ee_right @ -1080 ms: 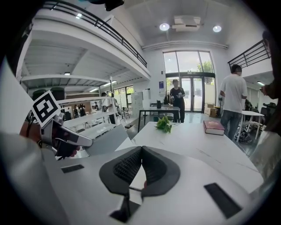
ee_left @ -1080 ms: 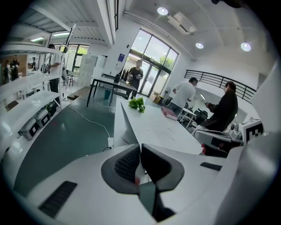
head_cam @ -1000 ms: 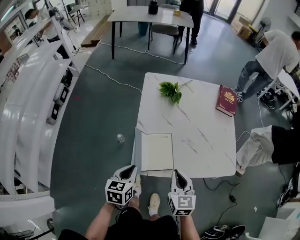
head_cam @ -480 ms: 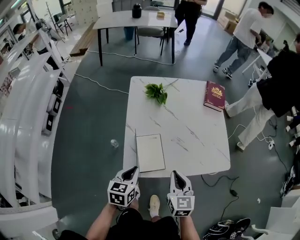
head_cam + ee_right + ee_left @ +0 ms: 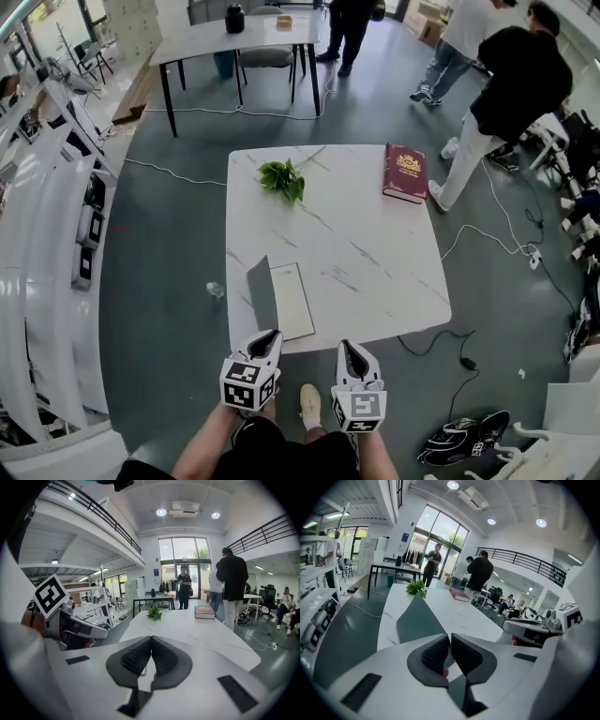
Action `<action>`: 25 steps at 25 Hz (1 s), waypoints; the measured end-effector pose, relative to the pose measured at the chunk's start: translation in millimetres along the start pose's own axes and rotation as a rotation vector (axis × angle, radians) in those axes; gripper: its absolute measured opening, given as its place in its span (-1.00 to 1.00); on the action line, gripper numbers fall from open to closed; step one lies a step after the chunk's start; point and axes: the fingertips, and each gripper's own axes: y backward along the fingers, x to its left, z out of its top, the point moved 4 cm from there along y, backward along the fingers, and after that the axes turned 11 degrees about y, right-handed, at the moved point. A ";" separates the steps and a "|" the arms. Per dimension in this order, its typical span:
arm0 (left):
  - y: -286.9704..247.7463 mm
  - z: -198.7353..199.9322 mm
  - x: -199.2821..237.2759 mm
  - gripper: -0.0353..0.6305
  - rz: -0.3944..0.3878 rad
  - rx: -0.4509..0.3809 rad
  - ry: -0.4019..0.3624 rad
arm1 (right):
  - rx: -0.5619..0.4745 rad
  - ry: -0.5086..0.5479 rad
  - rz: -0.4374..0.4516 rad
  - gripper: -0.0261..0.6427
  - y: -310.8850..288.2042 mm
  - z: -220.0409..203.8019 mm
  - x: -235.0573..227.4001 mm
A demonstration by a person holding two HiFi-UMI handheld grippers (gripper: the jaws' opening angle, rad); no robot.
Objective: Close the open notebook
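Changed: the table (image 5: 375,253) and notebook (image 5: 292,302) are being seen further toward 9 o'clock in the head view than a second back. More of the grey cover (image 5: 262,292) is being shown, and a person in black (image 5: 511,80) is now being seen by the table's 2 o'clock corner.
Notebook: it is lying open at the table's 7 o'clock edge, long axis running 12 to 6. The cover is standing tilted on the 9 o'clock side, untouched.
Bearing: the notebook is being faced at 12 o'clock from the left gripper (image 5: 266,336), just beyond its tips. The right gripper (image 5: 348,346) is being held further off, at the notebook's 4 o'clock.
Left gripper: the jaws are being held together, with nothing between them.
Right gripper: the jaws are likewise being held together, empty.
Coming move: the cover is probably to be swung toward 3 o'clock onto the page, the left gripper being nearer.
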 end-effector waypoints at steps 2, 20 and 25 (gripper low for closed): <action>-9.2 -1.9 -4.6 -0.79 -0.009 0.014 -0.007 | 0.006 -0.012 -0.013 -0.87 1.1 -5.6 -4.5; -90.2 -25.4 -30.3 -0.76 -0.075 0.153 -0.132 | 0.062 -0.125 -0.101 -0.87 -8.8 -59.0 -32.9; -113.9 -35.4 -30.9 -0.75 -0.086 0.189 -0.139 | 0.085 -0.159 -0.119 -0.87 -15.7 -78.1 -40.5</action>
